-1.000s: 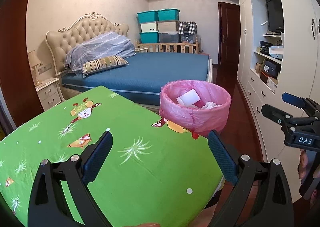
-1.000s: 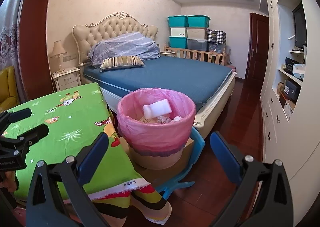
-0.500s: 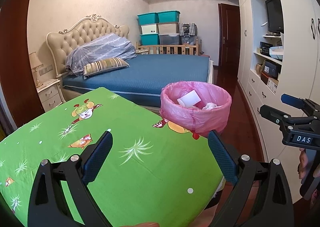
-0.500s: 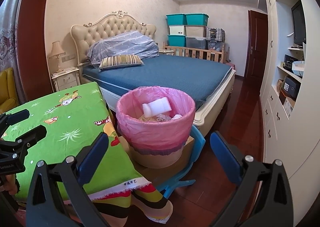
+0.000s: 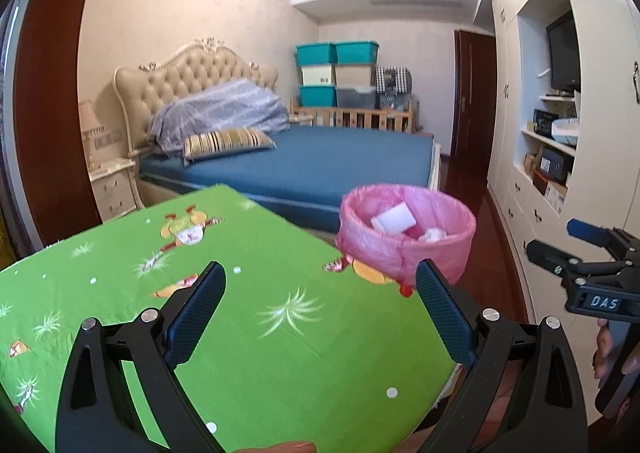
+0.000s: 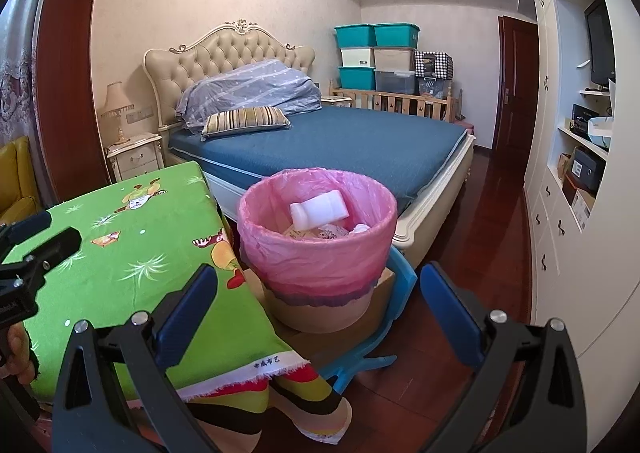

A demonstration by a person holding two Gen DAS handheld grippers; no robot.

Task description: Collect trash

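A waste bin with a pink bag (image 6: 318,253) (image 5: 404,245) stands on a cardboard box just past the table's right corner. Inside it lie a white plastic bottle (image 6: 320,209) (image 5: 394,218), crumpled tissue (image 5: 434,235) and paper scraps. My left gripper (image 5: 320,289) hangs open over the green cartoon tablecloth (image 5: 248,317), nothing between its fingers. My right gripper (image 6: 318,293) is open too, hovering in front of the bin and empty. Each gripper shows at the edge of the other's view: the right one (image 5: 560,245), the left one (image 6: 38,229).
A blue-covered bed (image 6: 344,145) lies beyond the bin. A blue plastic chair (image 6: 394,293) stands under the cardboard box. White cabinets with shelves (image 6: 576,173) line the right wall. Dark red wooden floor (image 6: 472,253) runs between bed and cabinets. A nightstand with a lamp (image 6: 134,153) stands left of the bed.
Both views tilted slightly upward, so the bin and table sit a little lower in frame. Both grippers stayed open and empty.
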